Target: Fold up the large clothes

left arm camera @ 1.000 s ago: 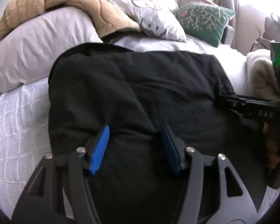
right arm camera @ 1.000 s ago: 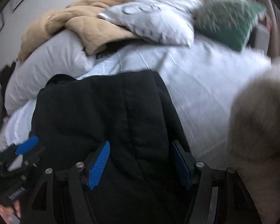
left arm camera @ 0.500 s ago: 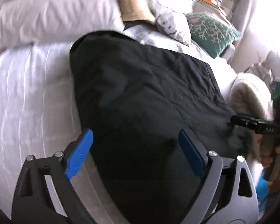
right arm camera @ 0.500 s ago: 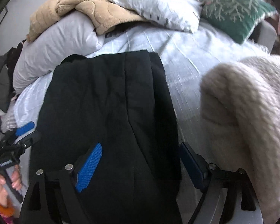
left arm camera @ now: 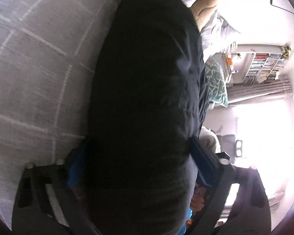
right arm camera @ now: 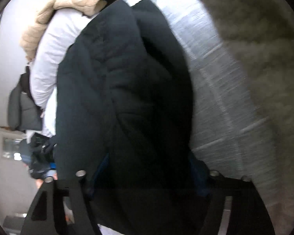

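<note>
White checked bedding [left arm camera: 35, 90] underlies a bulky black coat [left arm camera: 147, 98], which fills both views. Left gripper [left arm camera: 141, 160] and right gripper [right arm camera: 149, 168] each have jaws spread wide around thick folds; a firm clamp cannot be told. Tan blanket [right arm camera: 68, 2], green cushion [left arm camera: 215, 84], fleece throw [right arm camera: 254, 39] alongside
</note>
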Action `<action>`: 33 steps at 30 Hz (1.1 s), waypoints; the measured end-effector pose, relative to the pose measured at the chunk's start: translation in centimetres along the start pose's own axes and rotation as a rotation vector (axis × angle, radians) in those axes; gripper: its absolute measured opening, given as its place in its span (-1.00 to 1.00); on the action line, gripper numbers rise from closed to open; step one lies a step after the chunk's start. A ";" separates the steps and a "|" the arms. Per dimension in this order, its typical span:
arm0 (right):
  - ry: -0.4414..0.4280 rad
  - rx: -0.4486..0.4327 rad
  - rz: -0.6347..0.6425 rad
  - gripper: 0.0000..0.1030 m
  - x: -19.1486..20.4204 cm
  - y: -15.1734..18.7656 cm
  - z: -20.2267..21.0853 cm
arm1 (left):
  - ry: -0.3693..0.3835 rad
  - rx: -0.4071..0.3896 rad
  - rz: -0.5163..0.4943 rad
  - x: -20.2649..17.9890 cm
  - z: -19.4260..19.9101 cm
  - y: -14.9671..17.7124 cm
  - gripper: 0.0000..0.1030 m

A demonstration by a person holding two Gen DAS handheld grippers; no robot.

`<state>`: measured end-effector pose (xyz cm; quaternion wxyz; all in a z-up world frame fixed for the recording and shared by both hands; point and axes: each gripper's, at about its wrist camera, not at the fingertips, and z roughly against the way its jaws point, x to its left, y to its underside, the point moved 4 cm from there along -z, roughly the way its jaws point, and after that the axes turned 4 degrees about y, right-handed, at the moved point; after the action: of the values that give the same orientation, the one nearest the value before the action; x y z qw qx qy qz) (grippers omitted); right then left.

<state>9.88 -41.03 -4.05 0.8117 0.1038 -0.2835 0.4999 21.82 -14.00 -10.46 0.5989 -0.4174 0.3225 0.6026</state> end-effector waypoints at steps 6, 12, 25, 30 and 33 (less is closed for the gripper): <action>-0.019 -0.032 0.067 0.09 2.7 1.2 0.8 | -0.035 -0.039 -0.099 -2.4 3.1 2.0 0.40; -0.057 0.039 0.167 0.06 8.9 4.2 -1.0 | -0.124 -0.089 -0.153 -2.4 9.8 1.9 0.39; 0.061 0.044 0.242 0.60 13.4 7.3 -3.4 | -0.329 -0.198 -0.209 1.5 16.5 1.6 0.51; 0.183 -0.186 0.286 0.60 16.0 5.1 1.2 | -0.465 -0.337 -0.456 -4.0 16.4 -0.9 0.51; 0.166 -0.332 0.309 0.60 20.2 3.1 1.8 | -0.470 -0.381 -0.498 -5.9 14.5 -3.5 0.51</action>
<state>13.39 -25.15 8.41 0.7521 -0.1172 -0.3069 0.5713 23.20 -3.52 1.59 0.6961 -0.4371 -0.0525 0.5672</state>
